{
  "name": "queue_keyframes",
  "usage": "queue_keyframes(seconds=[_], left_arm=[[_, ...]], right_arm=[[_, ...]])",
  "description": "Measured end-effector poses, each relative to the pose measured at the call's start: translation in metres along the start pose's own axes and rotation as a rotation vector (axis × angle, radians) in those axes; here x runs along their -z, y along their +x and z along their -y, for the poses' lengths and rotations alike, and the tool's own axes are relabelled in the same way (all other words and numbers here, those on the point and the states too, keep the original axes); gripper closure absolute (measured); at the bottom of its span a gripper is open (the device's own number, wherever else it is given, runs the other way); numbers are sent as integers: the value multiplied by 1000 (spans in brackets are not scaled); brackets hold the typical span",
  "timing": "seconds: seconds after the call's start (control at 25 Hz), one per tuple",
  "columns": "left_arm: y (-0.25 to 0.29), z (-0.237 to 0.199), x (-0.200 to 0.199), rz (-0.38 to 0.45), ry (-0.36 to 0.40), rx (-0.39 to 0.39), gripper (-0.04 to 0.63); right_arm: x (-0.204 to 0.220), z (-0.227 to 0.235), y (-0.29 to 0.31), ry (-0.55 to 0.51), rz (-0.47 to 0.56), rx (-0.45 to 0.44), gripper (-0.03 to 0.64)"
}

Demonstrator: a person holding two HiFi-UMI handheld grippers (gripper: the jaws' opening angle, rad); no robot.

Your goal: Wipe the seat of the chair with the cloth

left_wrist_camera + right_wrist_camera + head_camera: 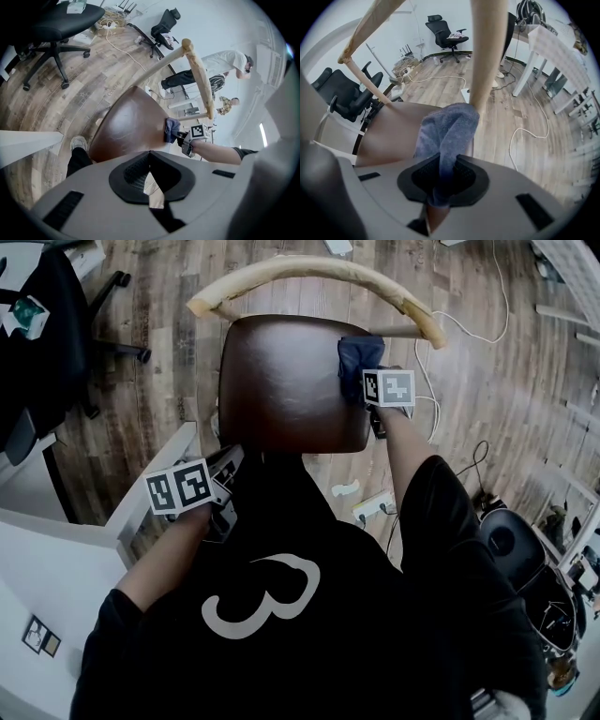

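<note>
The chair's brown seat [281,381] lies below me, its curved wooden backrest [309,273] at the far side. A blue cloth [352,354] rests bunched on the seat's far right corner, under the backrest's right end. My right gripper [364,376] is shut on the cloth [450,129], which hangs out ahead of the jaws onto the seat [389,131]. My left gripper [225,470] hovers off the seat's near left corner, jaws shut with nothing between them. From the left gripper [150,176] view, the seat [126,126] and the cloth [171,127] lie ahead.
A black office chair [56,324] stands at the left and a white desk [56,549] at the near left. Cables [469,324] and a power strip [375,505] lie on the wooden floor to the right. People [225,63] stand in the background.
</note>
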State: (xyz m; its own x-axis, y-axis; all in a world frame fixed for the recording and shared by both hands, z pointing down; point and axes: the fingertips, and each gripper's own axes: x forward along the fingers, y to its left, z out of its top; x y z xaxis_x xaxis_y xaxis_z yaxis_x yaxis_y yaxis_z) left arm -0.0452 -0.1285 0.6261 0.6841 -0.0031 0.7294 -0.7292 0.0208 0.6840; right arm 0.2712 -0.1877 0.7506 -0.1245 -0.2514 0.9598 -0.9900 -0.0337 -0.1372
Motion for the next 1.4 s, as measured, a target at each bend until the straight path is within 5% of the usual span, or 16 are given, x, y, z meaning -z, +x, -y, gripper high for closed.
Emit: queue_keyframes(seconds=[0.2,0.56,1.0,1.2,1.4], left_arm=[[4,2,3,9,-5,3,581],[-5,-17,4,60,-50,-10,581],[-18,-49,15,74,-67,-49,581],[-24,-61,9,111,-112,-58,581],[-29,-73,5,118,-94,-80,581]], right_arm=[[15,24,-5,9,-37,43,568],[4,-7,-19,-29,-6,33,569],[-47,-149,-38,-159,135,-260,568],[-55,-213,-42,-70,148,-426,568],[-38,-289,-32,-89,96,-567,568]])
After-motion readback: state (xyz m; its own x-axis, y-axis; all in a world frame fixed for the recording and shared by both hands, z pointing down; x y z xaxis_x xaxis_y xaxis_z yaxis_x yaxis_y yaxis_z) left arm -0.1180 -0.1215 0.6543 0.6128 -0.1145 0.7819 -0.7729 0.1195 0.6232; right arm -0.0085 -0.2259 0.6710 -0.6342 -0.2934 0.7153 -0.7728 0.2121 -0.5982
